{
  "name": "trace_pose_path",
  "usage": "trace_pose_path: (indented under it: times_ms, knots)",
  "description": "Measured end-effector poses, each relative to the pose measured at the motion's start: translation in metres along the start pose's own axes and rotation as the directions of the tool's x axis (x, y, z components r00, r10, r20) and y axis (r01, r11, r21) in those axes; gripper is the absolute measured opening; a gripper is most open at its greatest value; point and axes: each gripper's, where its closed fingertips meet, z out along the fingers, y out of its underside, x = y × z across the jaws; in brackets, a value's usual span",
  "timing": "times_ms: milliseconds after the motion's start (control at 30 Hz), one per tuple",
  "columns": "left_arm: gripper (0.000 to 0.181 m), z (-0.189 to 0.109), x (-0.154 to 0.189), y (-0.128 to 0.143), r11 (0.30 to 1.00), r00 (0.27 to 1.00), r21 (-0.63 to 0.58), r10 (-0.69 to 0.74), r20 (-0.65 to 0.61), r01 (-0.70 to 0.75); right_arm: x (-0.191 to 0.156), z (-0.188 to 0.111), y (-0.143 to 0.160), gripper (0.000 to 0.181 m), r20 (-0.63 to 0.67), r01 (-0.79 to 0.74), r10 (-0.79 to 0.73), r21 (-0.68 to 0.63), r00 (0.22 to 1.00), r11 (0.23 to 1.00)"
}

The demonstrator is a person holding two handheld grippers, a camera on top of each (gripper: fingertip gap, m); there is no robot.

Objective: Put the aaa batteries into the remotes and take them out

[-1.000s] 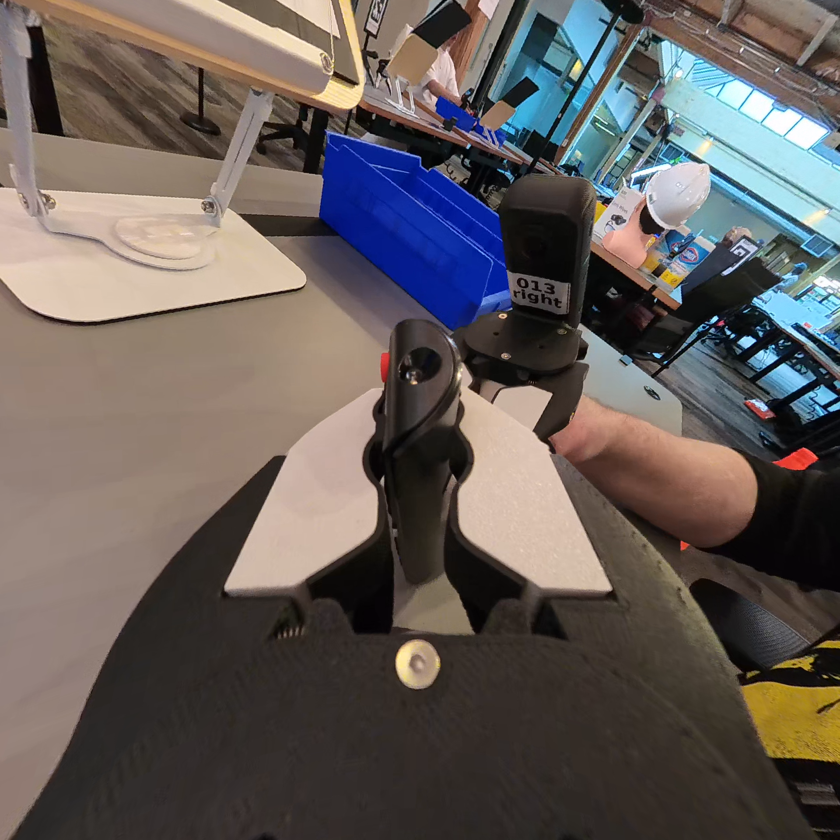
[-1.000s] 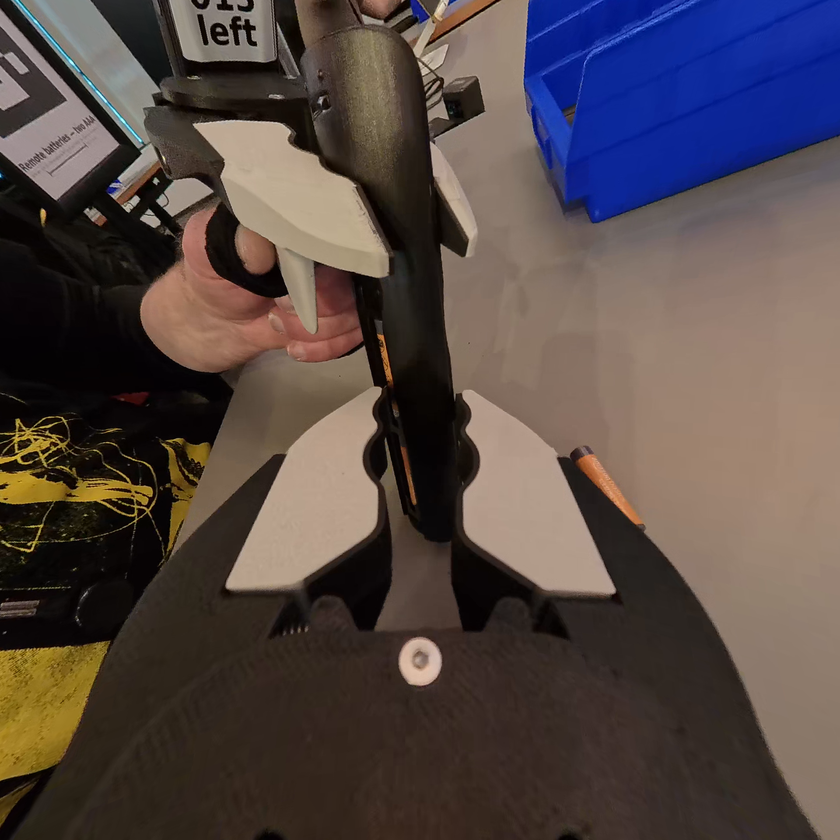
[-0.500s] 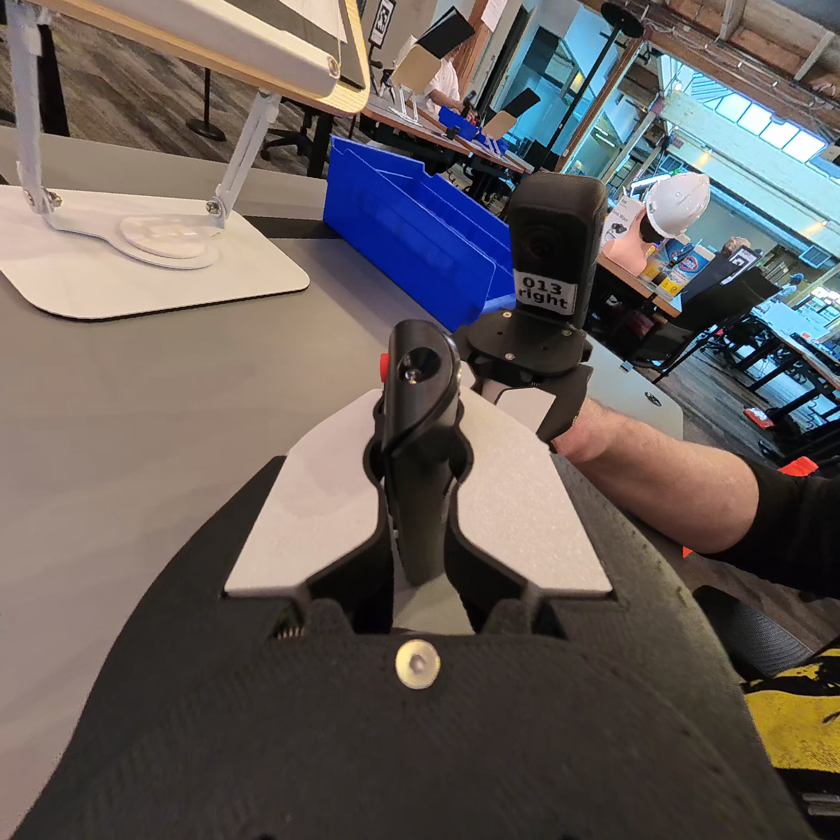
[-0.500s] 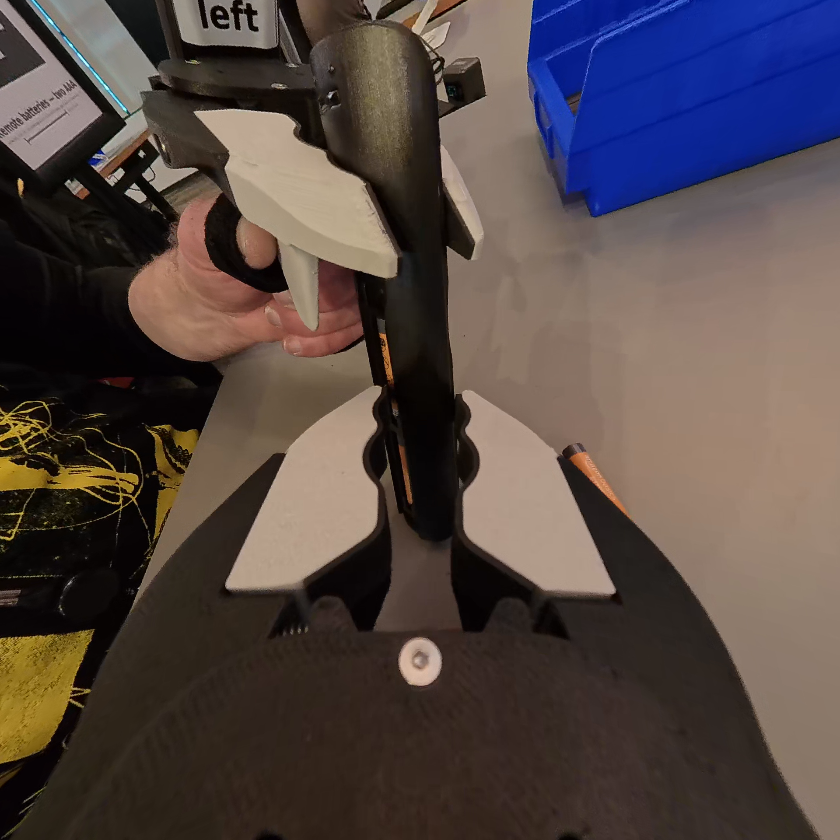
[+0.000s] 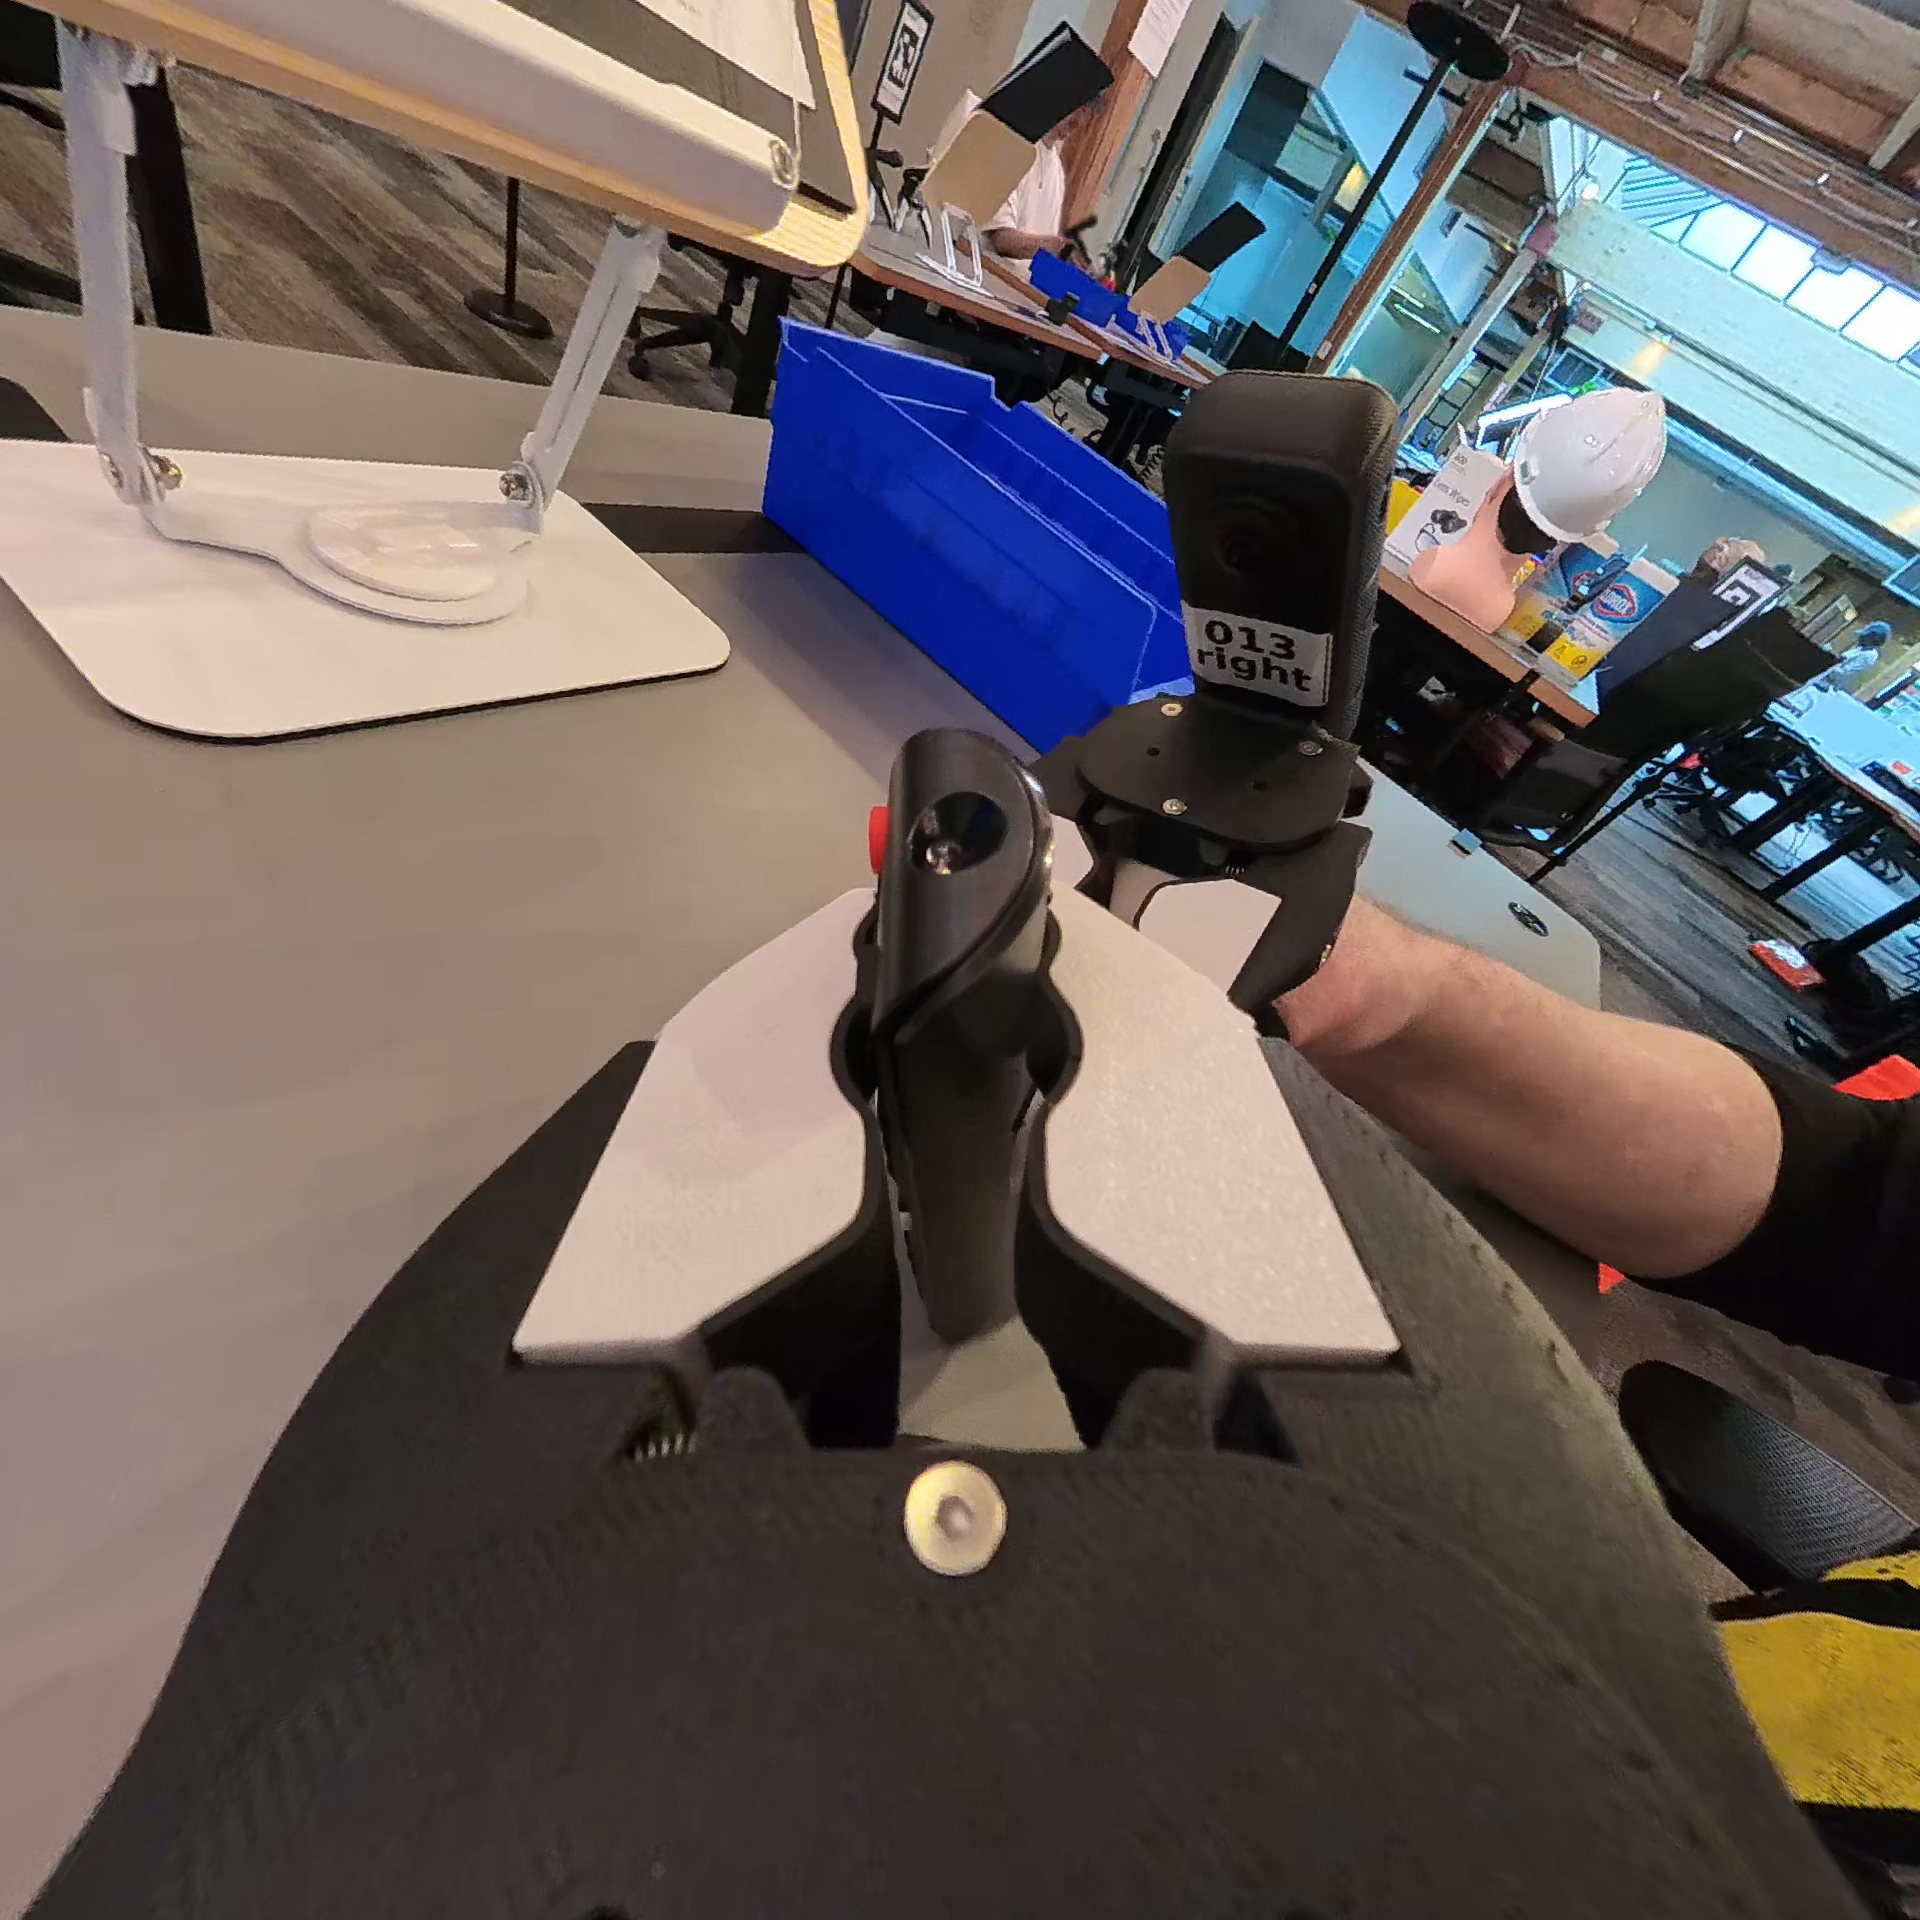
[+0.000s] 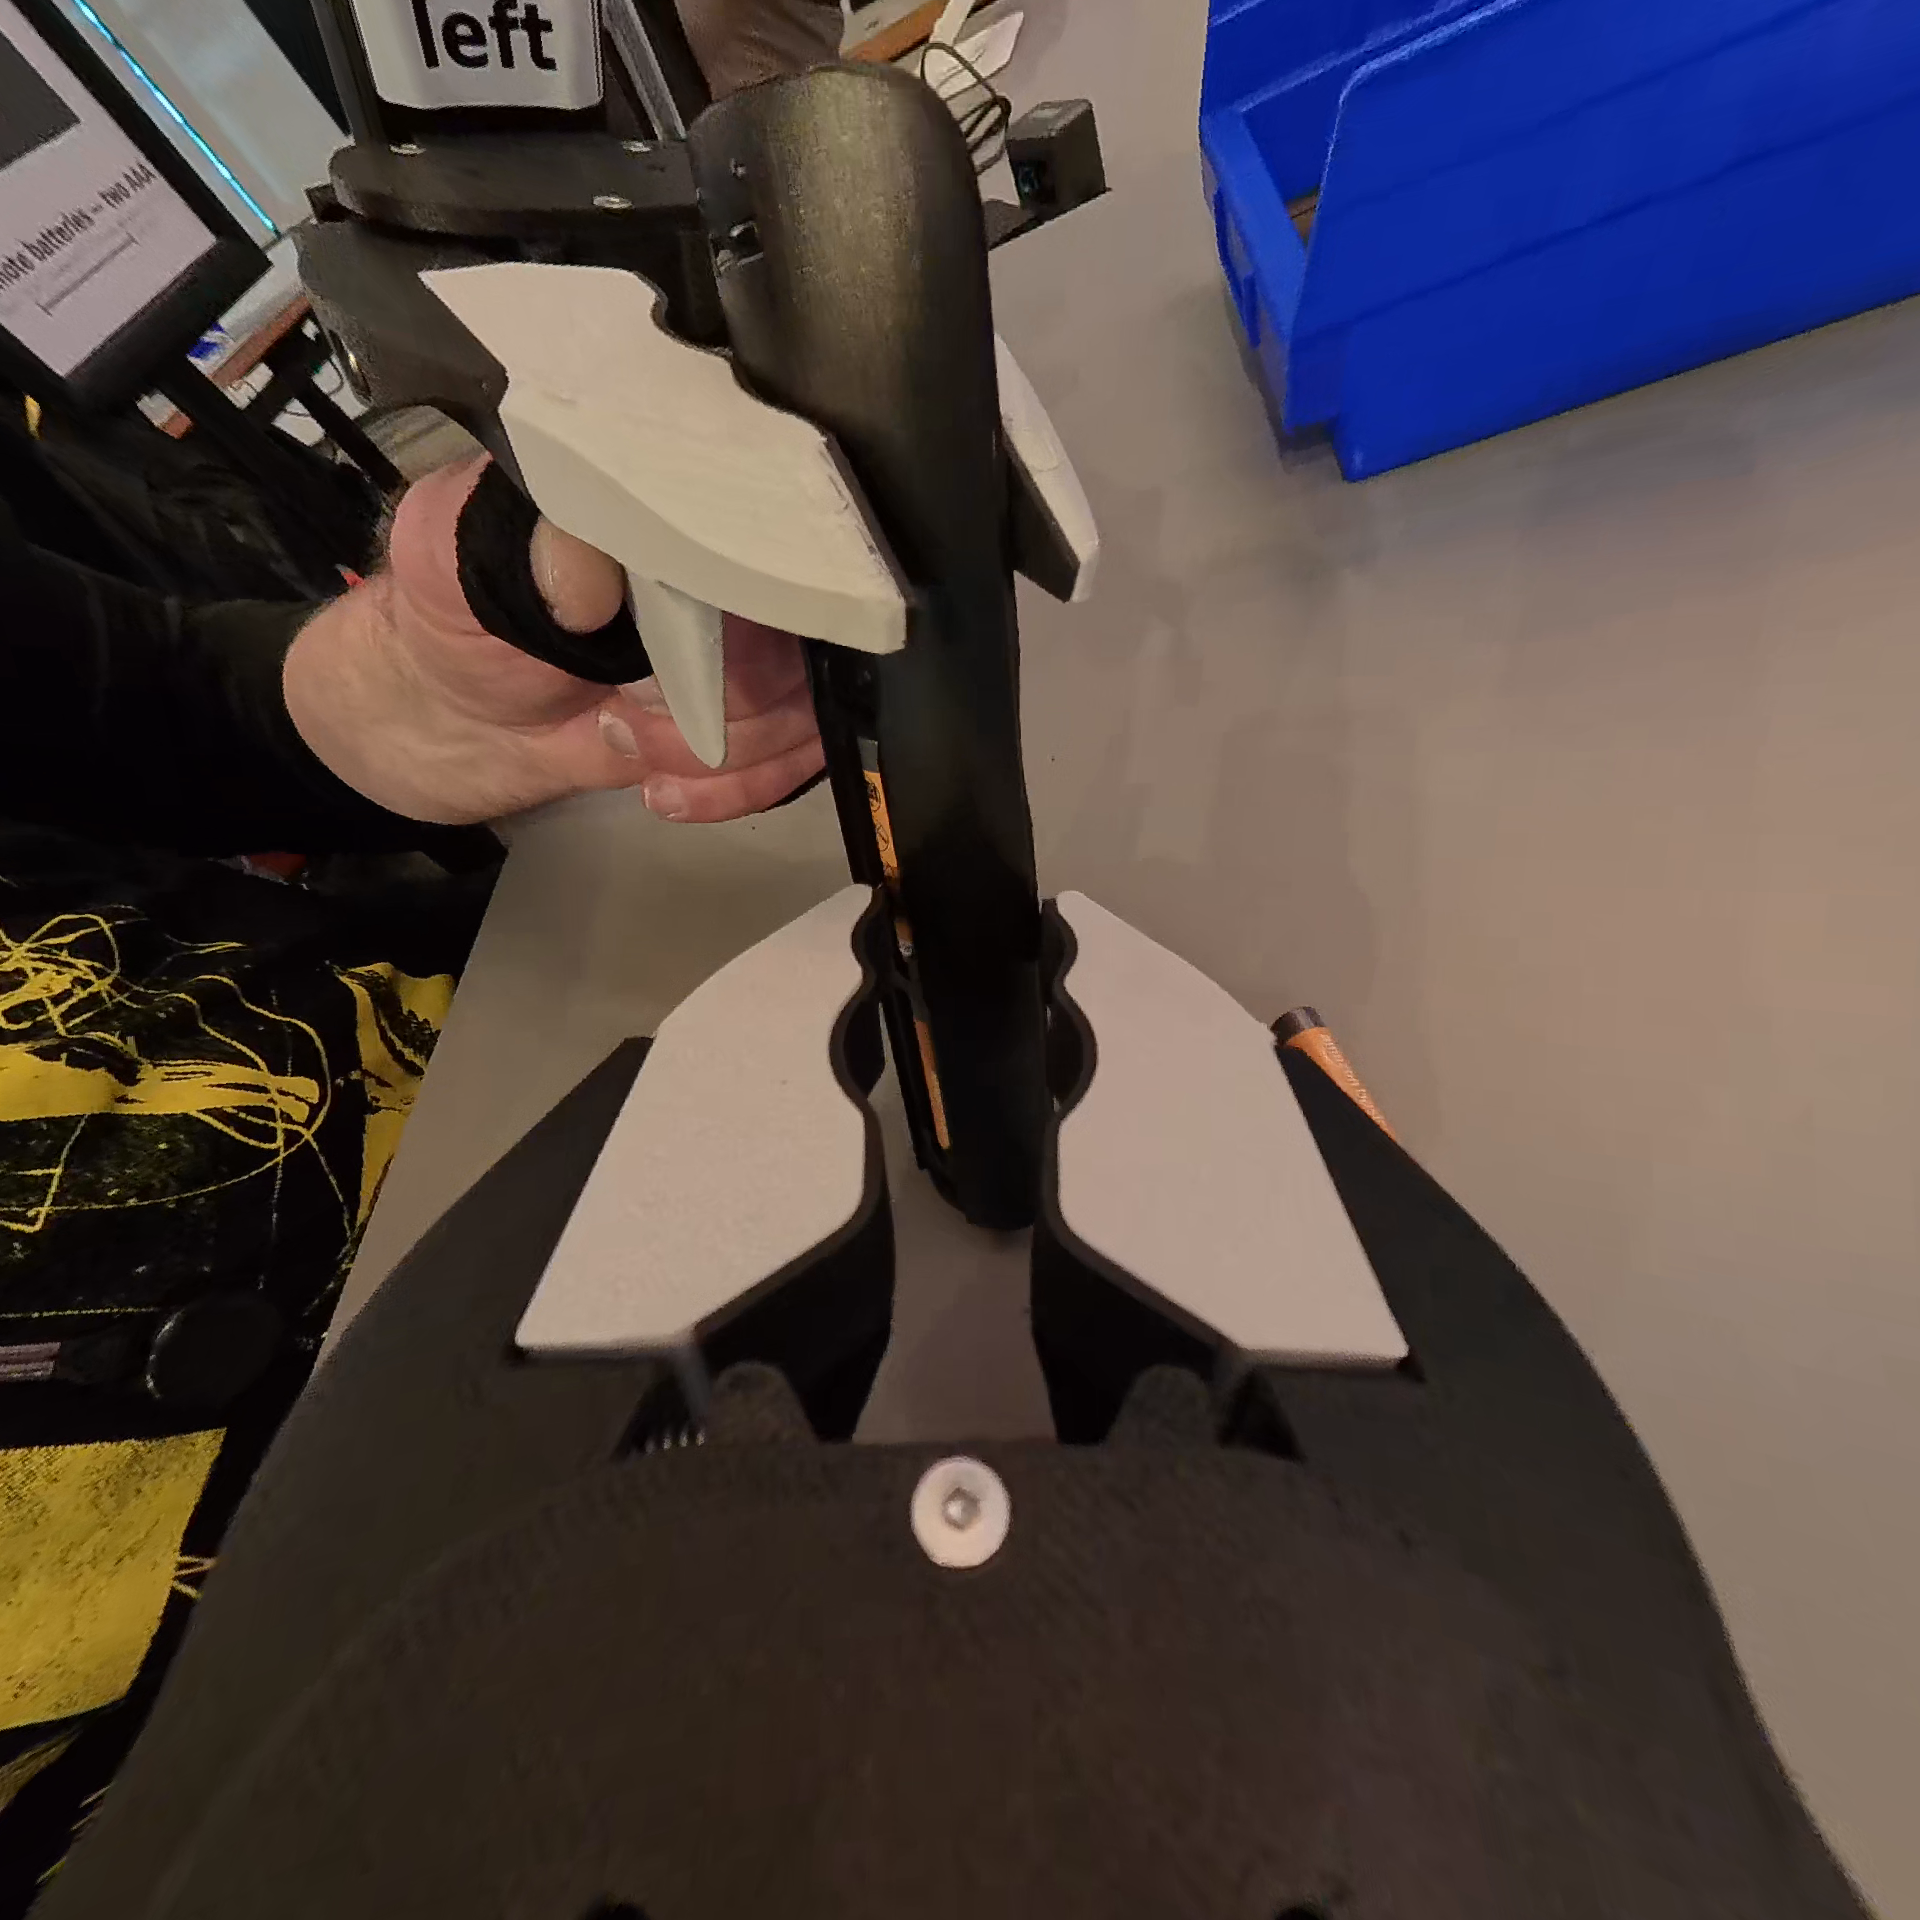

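Here the black remote is held up off the grey table between both tools, one at each end. It is long and slim with a matte, slightly speckled rounded back; along its exposed side an orange-wrapped AAA battery sits in the opened compartment. From the left wrist view the remote's far end shows a small red button and a dark glossy window at the tip.

The right gripper has its pale fingers closed in tight on the remote's lower end, the notches in the pads hugging its sides. The left gripper is likewise clamped on the other end, with the remote's body running back into the gap between its fingers. In the right wrist view the left gripper appears from the front, pinching the remote, with a person's hand on its trigger behind it.

A second AAA battery, orange with a dark tip, lies loose on the table just beside the right gripper's outer finger, partly hidden by it. A blue plastic bin stands farther back on the table, well apart from the remote. A white stand base rests on the table to the far left, and a white hard hat sits on a distant desk.
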Motion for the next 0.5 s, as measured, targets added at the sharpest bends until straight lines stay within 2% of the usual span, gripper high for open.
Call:
trace_pose_path:
  times_ms: [167, 400, 500]
  knots:
    - [0.024, 0.0011, 0.0002, -0.0003, 1.0, 1.0, 0.004, 0.007, 0.011, -0.007, 0.0017, -0.0011, 0.0006, 0.026, -0.018, 0.006, -0.006, -0.012, 1.0, 1.0]
    - [0.024, 0.0037, 0.0031, -0.0009, 0.999, 0.998, -0.004, 0.042, 0.037, -0.042, 0.0028, -0.0056, 0.0002, 0.026, -0.085, 0.087, -0.094, -0.082, 0.992, 0.993]
    - [0.023, 0.0029, 0.0044, -0.0028, 0.998, 0.996, -0.001, 0.063, 0.055, -0.063, 0.0007, -0.0066, -0.003, 0.027, -0.064, 0.062, -0.065, -0.044, 0.996, 0.997]
